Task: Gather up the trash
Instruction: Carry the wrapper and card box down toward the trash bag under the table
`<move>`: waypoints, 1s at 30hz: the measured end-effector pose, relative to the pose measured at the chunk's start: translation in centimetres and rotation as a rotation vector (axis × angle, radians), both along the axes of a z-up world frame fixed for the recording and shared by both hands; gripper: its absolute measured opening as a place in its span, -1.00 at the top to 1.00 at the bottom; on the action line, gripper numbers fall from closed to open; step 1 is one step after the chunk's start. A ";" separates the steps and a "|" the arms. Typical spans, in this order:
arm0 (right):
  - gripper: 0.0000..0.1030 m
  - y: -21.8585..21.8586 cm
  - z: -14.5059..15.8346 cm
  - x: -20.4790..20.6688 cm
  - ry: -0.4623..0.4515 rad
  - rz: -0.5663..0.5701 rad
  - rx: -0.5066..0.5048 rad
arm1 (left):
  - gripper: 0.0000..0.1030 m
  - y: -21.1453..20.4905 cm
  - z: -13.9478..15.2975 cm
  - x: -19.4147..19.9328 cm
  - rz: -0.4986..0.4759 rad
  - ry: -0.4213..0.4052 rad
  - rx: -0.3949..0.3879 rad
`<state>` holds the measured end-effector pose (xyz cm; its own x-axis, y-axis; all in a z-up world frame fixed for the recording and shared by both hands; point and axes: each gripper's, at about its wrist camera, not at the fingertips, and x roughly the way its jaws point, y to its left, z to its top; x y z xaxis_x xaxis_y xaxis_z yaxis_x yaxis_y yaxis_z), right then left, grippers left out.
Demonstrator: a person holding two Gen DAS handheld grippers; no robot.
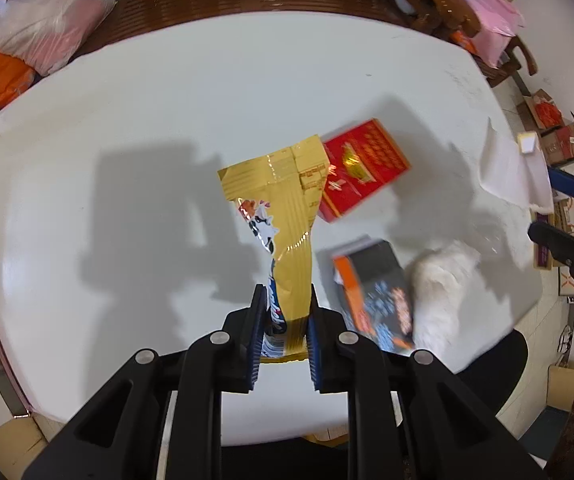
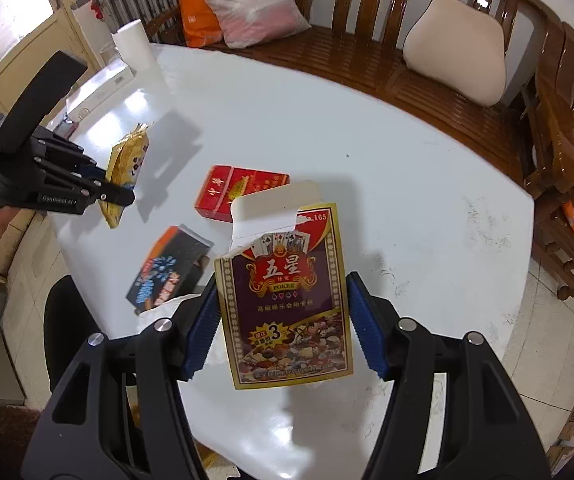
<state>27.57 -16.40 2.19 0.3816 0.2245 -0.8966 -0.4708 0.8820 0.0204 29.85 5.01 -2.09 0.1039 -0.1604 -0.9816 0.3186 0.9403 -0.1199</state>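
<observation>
The left hand-held gripper [image 1: 285,320] is clenched on a crumpled gold foil snack wrapper [image 1: 283,208], which is pinched by one narrow end and carried clear above the white tabletop [image 1: 167,100]; its long axis runs straight out from the jaws, the wider torn end pointing away from the gripper toward the far edge. The right hand-held gripper [image 2: 283,320] is grasping a purple and gold playing-card box [image 2: 291,304] by its two long side edges, printed face toward the camera, opened white flap pointing away; its long axis also lies along the fingers. Both pieces appear to be held this way so that they can be carried off together to wherever trash is gathered.

Still lying near the tabletop's near edge are a red cigarette pack [image 2: 239,196], flat with its long axis slanting, a black and orange small box [image 2: 171,268] beside it, and a crumpled white tissue [image 1: 439,292] touching that box. These are judged to remain for collection.
</observation>
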 end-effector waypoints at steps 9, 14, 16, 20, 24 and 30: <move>-0.17 1.2 3.3 -5.7 -0.089 -0.010 -0.009 | 0.63 -2.1 3.2 -5.4 -0.067 -0.071 -0.006; -0.17 2.1 3.7 -9.6 -0.102 0.005 -0.004 | 0.63 -2.6 3.3 -9.1 -0.101 -0.083 -0.006; -0.17 2.3 3.5 -11.3 -0.102 0.013 -0.001 | 0.63 -2.7 3.2 -10.6 -0.115 -0.083 -0.011; -0.17 3.0 2.8 -14.1 -0.103 0.028 -0.003 | 0.63 -3.1 2.6 -13.0 -0.139 -0.086 -0.016; -0.17 3.4 2.1 -16.7 -0.099 0.035 0.003 | 0.63 -3.4 1.7 -15.1 -0.163 -0.085 -0.021; -0.17 3.8 0.3 -19.8 -0.082 0.038 -0.009 | 0.63 -3.9 -0.4 -17.9 -0.195 -0.068 -0.025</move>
